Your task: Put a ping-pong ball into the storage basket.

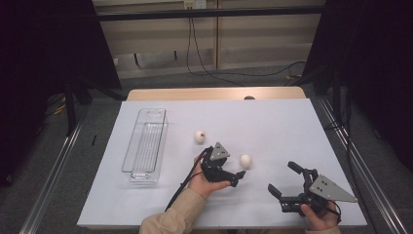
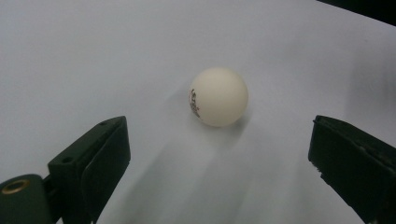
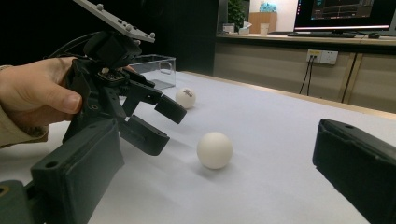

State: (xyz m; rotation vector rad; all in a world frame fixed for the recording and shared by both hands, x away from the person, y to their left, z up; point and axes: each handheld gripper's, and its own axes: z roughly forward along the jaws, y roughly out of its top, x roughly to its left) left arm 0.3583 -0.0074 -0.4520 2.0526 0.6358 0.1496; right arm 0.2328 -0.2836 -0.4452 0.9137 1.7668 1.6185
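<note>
Left gripper (image 1: 236, 176) with jaws spread wide, aimed at the small white printed ball (image 1: 245, 161) resting on the white table sheet (image 1: 272, 122), near but untouched. Right gripper (image 1: 285, 180) likewise wide apart, holding nothing. Second white ball (image 1: 199, 136) beyond, beside the clear plastic bin (image 1: 146, 144).

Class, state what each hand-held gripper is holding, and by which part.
Nothing is held. The left hand-held gripper is open, just short of the near ball; the right hand-held gripper is open too.
</note>
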